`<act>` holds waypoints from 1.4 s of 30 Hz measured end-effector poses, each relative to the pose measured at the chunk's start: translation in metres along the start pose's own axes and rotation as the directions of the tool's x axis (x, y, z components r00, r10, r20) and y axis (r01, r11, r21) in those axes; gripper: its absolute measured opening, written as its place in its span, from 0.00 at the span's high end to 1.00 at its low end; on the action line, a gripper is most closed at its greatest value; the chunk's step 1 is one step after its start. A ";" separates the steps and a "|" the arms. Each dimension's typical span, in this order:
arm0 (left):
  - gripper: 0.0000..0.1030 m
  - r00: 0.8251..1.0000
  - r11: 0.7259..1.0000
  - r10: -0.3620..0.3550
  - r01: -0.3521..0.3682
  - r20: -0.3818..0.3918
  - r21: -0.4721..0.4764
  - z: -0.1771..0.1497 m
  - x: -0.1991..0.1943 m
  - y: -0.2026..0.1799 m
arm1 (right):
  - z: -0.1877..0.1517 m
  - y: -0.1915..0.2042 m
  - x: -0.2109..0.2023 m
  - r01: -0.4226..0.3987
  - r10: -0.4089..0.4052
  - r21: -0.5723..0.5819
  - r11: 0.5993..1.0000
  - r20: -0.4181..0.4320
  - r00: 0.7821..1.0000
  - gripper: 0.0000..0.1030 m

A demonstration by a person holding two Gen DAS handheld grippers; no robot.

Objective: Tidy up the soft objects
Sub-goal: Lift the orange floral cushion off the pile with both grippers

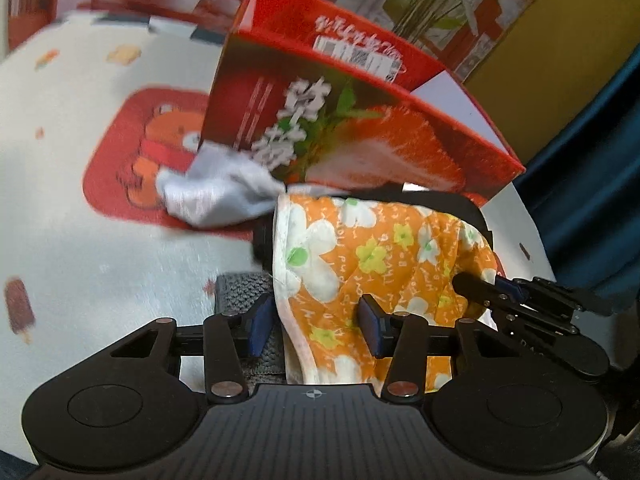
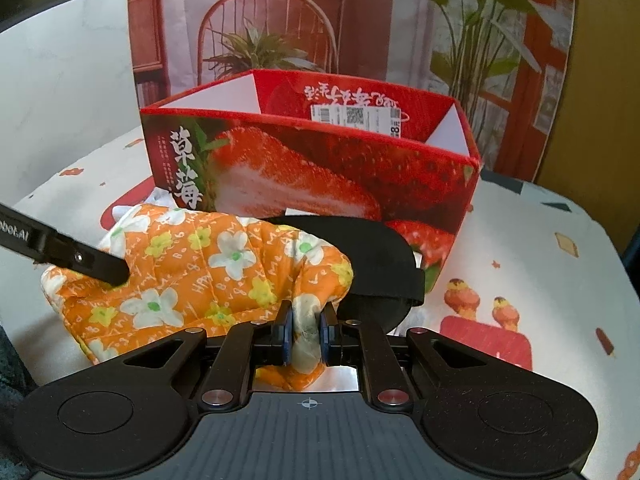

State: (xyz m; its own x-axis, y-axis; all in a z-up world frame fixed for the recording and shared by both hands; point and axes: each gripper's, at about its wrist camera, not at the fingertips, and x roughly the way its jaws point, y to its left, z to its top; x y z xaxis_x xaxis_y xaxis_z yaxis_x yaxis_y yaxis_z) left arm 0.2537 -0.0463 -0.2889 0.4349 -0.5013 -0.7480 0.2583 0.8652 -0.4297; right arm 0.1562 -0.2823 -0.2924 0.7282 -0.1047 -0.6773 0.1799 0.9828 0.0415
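Note:
An orange flowered oven mitt is held just in front of the open red strawberry box. My right gripper is shut on the mitt's edge; it shows in the left wrist view at the mitt's right end. My left gripper is open, its jaws on either side of the mitt's hanging edge; one of its fingers lies against the mitt in the right wrist view. A black soft item lies under the mitt. A grey cloth lies left of the box.
A dark knitted piece lies under the left gripper. The table has a white cartoon-print cloth. A printed backdrop stands behind the box. A blue curtain hangs at the right edge.

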 end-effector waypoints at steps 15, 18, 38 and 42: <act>0.52 0.999 0.995 0.000 0.004 -0.039 0.104 -0.004 0.022 -0.004 | -0.013 -0.008 0.010 -0.015 0.012 0.142 0.990 0.021 1.000 0.87; 0.52 0.999 0.995 0.014 -0.011 -0.035 0.096 -0.006 0.021 -0.005 | -0.016 -0.010 0.011 -0.025 0.020 0.153 0.988 0.037 0.999 0.87; 0.51 0.984 0.986 0.140 -0.128 -0.110 0.107 0.010 0.032 -0.024 | -0.033 -0.049 0.010 -0.247 0.227 0.228 0.942 0.110 0.968 0.87; 0.51 0.983 0.985 0.146 -0.133 -0.114 0.110 0.010 0.033 -0.025 | -0.033 -0.052 0.010 -0.265 0.246 0.218 0.939 0.109 0.963 0.87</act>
State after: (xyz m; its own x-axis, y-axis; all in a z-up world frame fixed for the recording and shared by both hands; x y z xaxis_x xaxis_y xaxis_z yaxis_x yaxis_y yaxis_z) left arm 0.2705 -0.0845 -0.2976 0.3668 -0.3658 -0.8554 0.2916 0.9183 -0.2677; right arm 0.1324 -0.3295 -0.3260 0.8178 0.1245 -0.5618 0.1205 0.9176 0.3788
